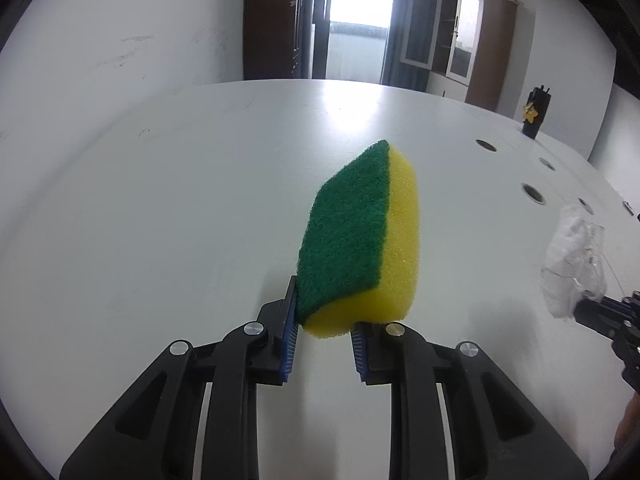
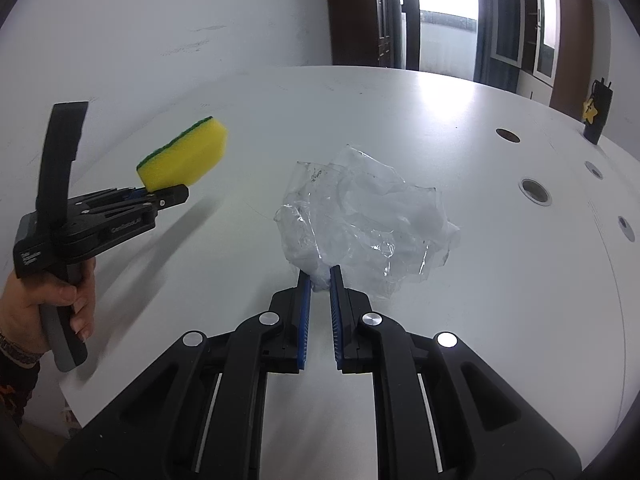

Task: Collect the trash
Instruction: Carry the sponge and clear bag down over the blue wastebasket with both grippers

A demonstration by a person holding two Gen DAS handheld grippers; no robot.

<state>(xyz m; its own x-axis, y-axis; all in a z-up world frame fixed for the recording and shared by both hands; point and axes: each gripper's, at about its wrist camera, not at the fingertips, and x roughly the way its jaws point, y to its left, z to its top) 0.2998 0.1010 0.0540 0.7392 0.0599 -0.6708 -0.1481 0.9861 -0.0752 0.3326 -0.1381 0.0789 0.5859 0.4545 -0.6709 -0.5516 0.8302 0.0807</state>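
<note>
My left gripper (image 1: 325, 312) is shut on a yellow sponge with a green scouring side (image 1: 360, 240) and holds it above the white table (image 1: 160, 200). The sponge (image 2: 184, 156) and the left gripper (image 2: 168, 194) also show at the left of the right wrist view. My right gripper (image 2: 320, 280) is shut on a crumpled clear plastic wrapper (image 2: 360, 220), pinching its near edge just above the table (image 2: 480, 320). The wrapper (image 1: 572, 256) and the right gripper (image 1: 588, 308) show at the right edge of the left wrist view.
Several round holes (image 2: 534, 190) run along the table's right side. A black object with a yellow star (image 2: 596, 112) stands at the far right edge. A wall, a doorway and cabinets (image 1: 460, 36) lie beyond the table. The table's near edge is at lower left (image 2: 72, 400).
</note>
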